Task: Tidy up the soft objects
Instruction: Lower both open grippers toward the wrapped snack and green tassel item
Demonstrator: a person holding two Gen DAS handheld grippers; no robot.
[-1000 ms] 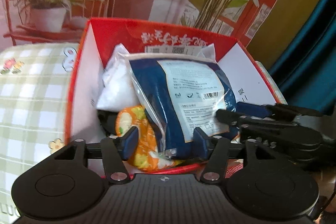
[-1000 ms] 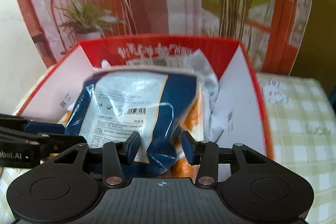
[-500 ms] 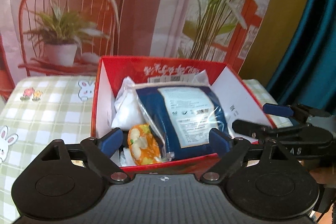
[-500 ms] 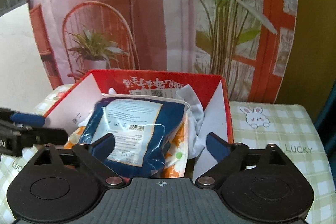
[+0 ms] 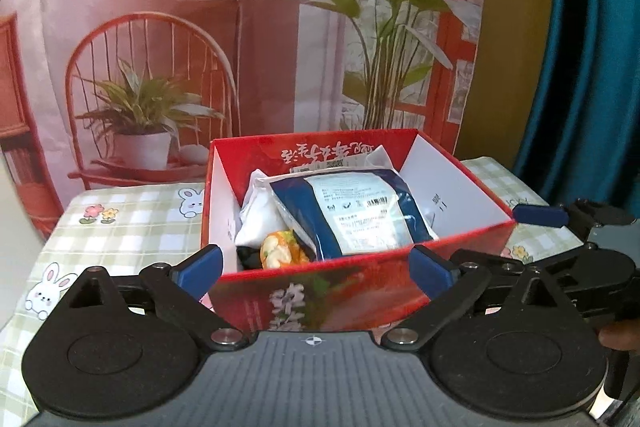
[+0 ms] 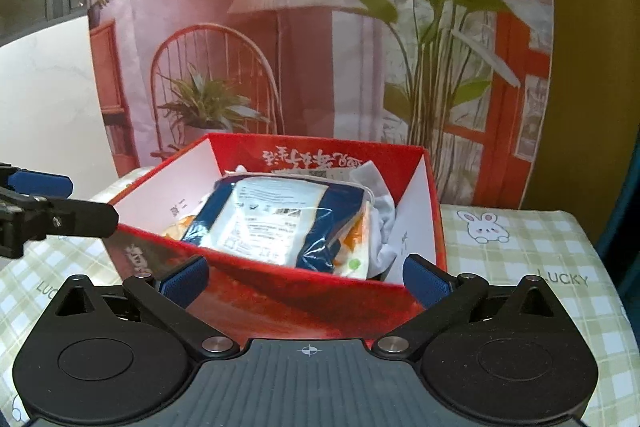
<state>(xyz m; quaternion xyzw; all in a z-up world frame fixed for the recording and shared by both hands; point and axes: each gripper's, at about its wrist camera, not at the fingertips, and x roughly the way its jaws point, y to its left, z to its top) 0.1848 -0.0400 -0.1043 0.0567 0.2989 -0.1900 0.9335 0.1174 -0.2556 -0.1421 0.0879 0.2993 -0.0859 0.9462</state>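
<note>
Both the left gripper (image 5: 316,269) and right gripper (image 6: 306,277) are opening, nothing between them. Ahead, the blue packet (image 5: 360,215) (soft, slippery film, probably light) suits an edge pinch.

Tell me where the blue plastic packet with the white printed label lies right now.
The blue plastic packet lies on top inside the open red cardboard box, centre of both wrist views, with a white soft bundle to its left in the left view.
</note>
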